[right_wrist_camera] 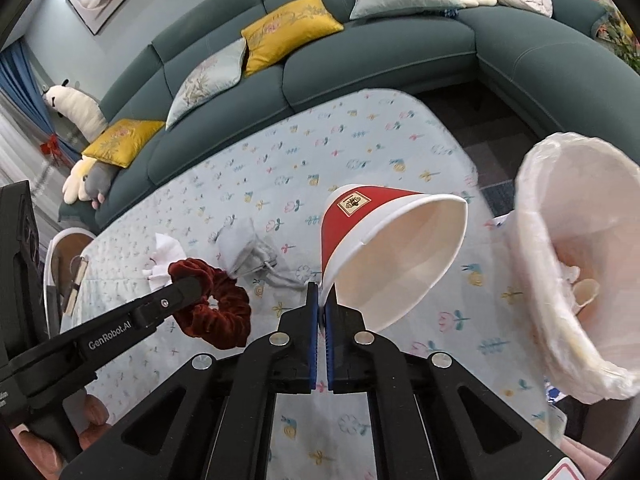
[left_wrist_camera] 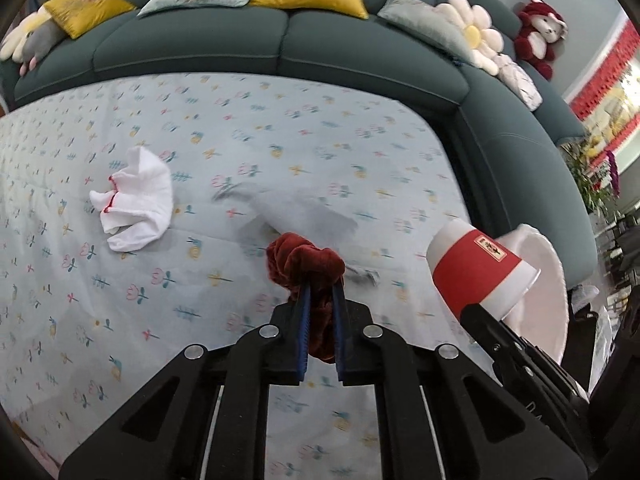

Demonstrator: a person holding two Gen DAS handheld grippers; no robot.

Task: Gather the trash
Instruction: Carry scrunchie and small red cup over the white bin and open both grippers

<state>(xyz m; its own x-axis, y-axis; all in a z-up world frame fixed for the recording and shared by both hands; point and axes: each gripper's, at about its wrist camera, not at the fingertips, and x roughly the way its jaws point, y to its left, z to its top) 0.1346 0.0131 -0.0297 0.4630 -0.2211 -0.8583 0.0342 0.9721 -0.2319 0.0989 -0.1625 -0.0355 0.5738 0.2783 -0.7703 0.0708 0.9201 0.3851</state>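
Note:
My left gripper (left_wrist_camera: 321, 286) is shut on a dark red velvet scrunchie (left_wrist_camera: 304, 264) and holds it above the floral tablecloth (left_wrist_camera: 240, 128). It also shows in the right wrist view (right_wrist_camera: 212, 304). My right gripper (right_wrist_camera: 322, 292) is shut on the rim of a red and white paper cup (right_wrist_camera: 384, 248), tilted with its mouth to the right; the cup also shows in the left wrist view (left_wrist_camera: 476, 272). A white-lined trash bin (right_wrist_camera: 576, 264) stands right of the cup, with some trash inside. A crumpled white cloth (left_wrist_camera: 136, 200) lies on the table at the left.
A small grey drawstring pouch (right_wrist_camera: 244, 248) lies on the table past the scrunchie. A teal sofa (left_wrist_camera: 280, 40) with yellow and pale cushions wraps around the far and right sides of the table. A plate with sticks (right_wrist_camera: 68, 264) sits at the table's left end.

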